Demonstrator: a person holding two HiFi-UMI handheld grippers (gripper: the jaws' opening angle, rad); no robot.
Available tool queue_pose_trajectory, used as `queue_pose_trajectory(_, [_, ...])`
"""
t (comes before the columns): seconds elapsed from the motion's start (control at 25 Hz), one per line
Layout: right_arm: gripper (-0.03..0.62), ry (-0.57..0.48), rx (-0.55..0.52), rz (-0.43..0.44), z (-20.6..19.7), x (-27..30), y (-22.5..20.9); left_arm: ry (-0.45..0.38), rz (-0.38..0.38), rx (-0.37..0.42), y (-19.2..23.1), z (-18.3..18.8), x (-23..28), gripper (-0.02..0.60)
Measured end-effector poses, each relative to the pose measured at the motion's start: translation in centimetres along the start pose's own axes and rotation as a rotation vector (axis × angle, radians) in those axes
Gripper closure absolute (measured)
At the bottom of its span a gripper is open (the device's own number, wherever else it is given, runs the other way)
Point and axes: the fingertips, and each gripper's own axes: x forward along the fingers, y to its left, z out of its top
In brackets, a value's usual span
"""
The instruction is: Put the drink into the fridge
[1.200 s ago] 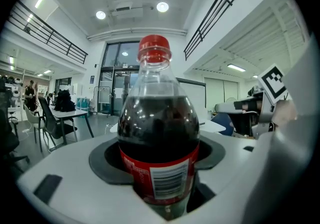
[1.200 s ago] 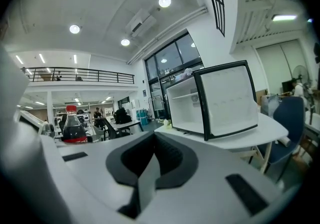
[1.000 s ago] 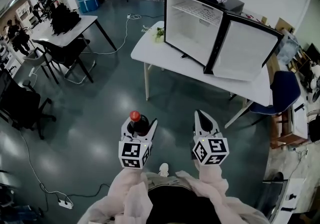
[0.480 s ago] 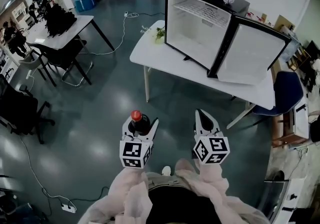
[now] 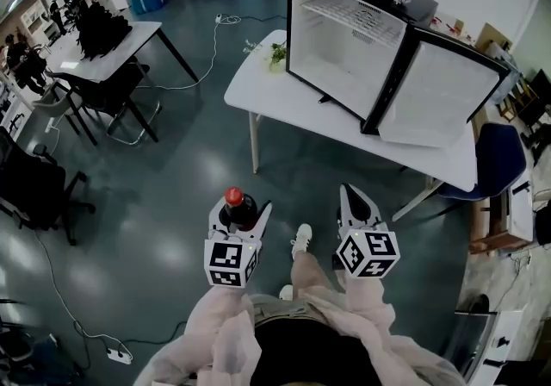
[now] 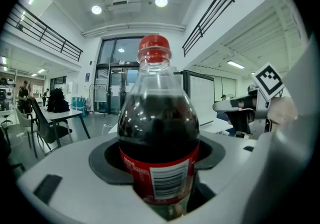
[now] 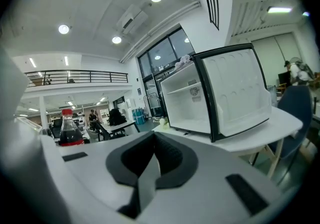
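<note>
The left gripper [image 5: 240, 214] clamps the drink [image 6: 159, 133] upright, red cap [image 6: 154, 49] on top. The right gripper [image 5: 355, 200] is clenched empty; bare floor [image 5: 189, 195] lies ahead before the open fridge [image 5: 344, 48]

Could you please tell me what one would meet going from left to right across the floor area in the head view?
Black office chair → left gripper, shut on the cola bottle → the person's white shoe → right gripper, shut and empty → blue chair.
</note>
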Motion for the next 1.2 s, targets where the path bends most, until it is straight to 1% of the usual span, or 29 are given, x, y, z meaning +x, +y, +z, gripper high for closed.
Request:
queue_pose_trajectory(0.2, [0.583, 0.015, 0.018, 0.015, -0.2, 1.9, -0.3, 0.003, 0.010, -0.005, 0.9, 0.1, 1.6, 0.262])
queue_pose_trajectory(0.48, [0.583, 0.029, 0.021, 0.031, 0.5, 5.8, -1.8, 0.008, 0.008, -0.008, 1.7, 0.9, 5.5, 0.262])
queue_pose_trajectory(1.04, [0.583, 0.056, 0.010, 0.088, 3.7, 18.0, -5.4, 0.008, 0.013, -0.003, 5.0, 4.3, 17.4, 0.262])
queue_pose_trajectory(1.2, [0.583, 0.060, 0.011, 0.092, 4.4, 21.0, -6.7, -0.001, 0.005, -0.006, 5.5, 5.1, 20.7, 0.262])
